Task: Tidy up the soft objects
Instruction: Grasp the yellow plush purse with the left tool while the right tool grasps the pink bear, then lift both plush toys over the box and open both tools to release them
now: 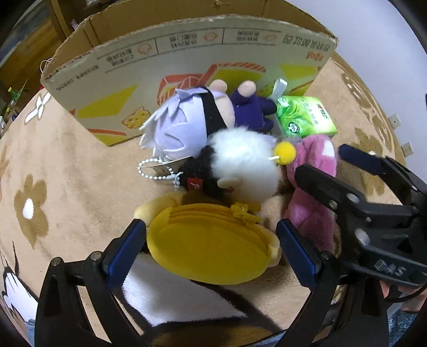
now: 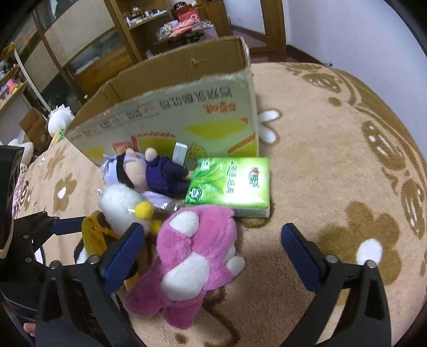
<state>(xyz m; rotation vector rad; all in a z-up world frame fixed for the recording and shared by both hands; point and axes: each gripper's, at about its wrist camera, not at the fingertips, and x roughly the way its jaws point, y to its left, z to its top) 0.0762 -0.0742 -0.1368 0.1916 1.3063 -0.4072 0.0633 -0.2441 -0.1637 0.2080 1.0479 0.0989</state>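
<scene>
A pile of soft toys lies on the carpet in front of a cardboard box (image 1: 186, 58). My left gripper (image 1: 210, 227) is open and straddles a yellow plush pouch (image 1: 208, 248) without squeezing it. My right gripper (image 2: 213, 231) is open too. A pink and white plush (image 2: 194, 256) lies between its fingers, close to the left pad, with a wide gap to the right one. Behind them are a white fluffy toy (image 1: 245, 160) with a yellow ball and a doll (image 1: 181, 125) with lilac hair and a purple outfit.
A green tissue pack (image 2: 232, 184) lies beside the doll, against the box. The beige carpet (image 2: 333, 160) with brown and white flowers stretches to the right. Wooden shelves (image 2: 149, 24) stand behind the box, with more plush toys (image 2: 60, 117) on the floor at the far left.
</scene>
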